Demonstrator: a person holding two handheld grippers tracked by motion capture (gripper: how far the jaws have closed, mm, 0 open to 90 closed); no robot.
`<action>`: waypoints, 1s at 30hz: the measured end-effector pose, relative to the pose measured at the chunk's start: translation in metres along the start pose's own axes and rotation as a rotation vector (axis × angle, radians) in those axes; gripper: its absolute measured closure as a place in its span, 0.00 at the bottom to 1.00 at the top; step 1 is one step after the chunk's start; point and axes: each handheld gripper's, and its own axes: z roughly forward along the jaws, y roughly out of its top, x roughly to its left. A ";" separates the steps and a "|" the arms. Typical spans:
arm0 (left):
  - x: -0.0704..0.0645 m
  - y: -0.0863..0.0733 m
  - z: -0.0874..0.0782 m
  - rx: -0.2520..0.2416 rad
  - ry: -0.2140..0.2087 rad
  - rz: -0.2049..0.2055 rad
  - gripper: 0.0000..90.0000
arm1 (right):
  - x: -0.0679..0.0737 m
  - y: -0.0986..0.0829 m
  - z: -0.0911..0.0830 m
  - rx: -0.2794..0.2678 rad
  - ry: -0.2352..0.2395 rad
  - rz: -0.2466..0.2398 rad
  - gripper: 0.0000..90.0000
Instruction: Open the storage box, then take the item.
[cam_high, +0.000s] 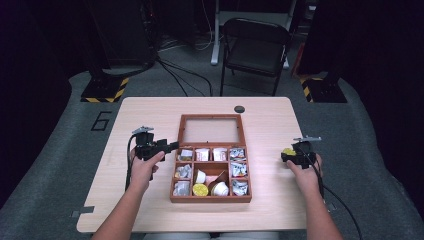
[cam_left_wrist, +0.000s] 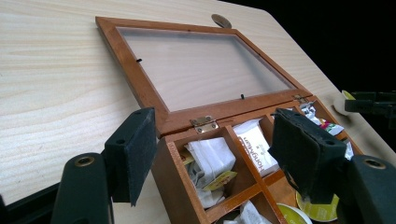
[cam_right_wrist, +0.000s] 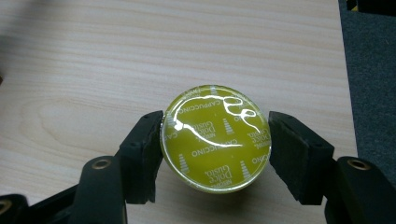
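Note:
A wooden compartment box (cam_high: 210, 199) lies open mid-table, its glass lid (cam_high: 211, 130) flat behind it. Tea bags, sachets and capsules fill its cells. My left gripper (cam_high: 172, 146) is open at the box's rear left corner. In the left gripper view (cam_left_wrist: 215, 158) one pad hangs outside the left wall and the other above the tea bags (cam_left_wrist: 212, 158). My right gripper (cam_high: 287, 154) is at the right of the table, shut on a yellow-lidded coffee capsule (cam_high: 288, 151). The right gripper view shows both pads (cam_right_wrist: 142, 154) pressed against the capsule (cam_right_wrist: 215, 140) just above the tabletop.
A small dark disc (cam_high: 239, 109) sits on the table behind the lid. Another yellow capsule (cam_high: 200, 189) rests in the box's front row. A black folding chair (cam_high: 255, 45) stands beyond the far edge. Bare wood (cam_high: 140, 200) surrounds the box.

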 end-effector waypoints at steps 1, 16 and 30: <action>0.000 0.000 0.000 0.001 -0.001 0.000 0.35 | 0.001 -0.001 0.000 0.001 0.002 0.022 0.42; 0.002 0.000 0.000 0.004 0.002 0.004 0.35 | 0.002 -0.001 0.000 -0.017 0.005 0.017 0.32; 0.002 0.000 0.000 0.006 0.002 -0.001 0.35 | 0.007 0.008 -0.017 -0.066 0.032 0.020 0.33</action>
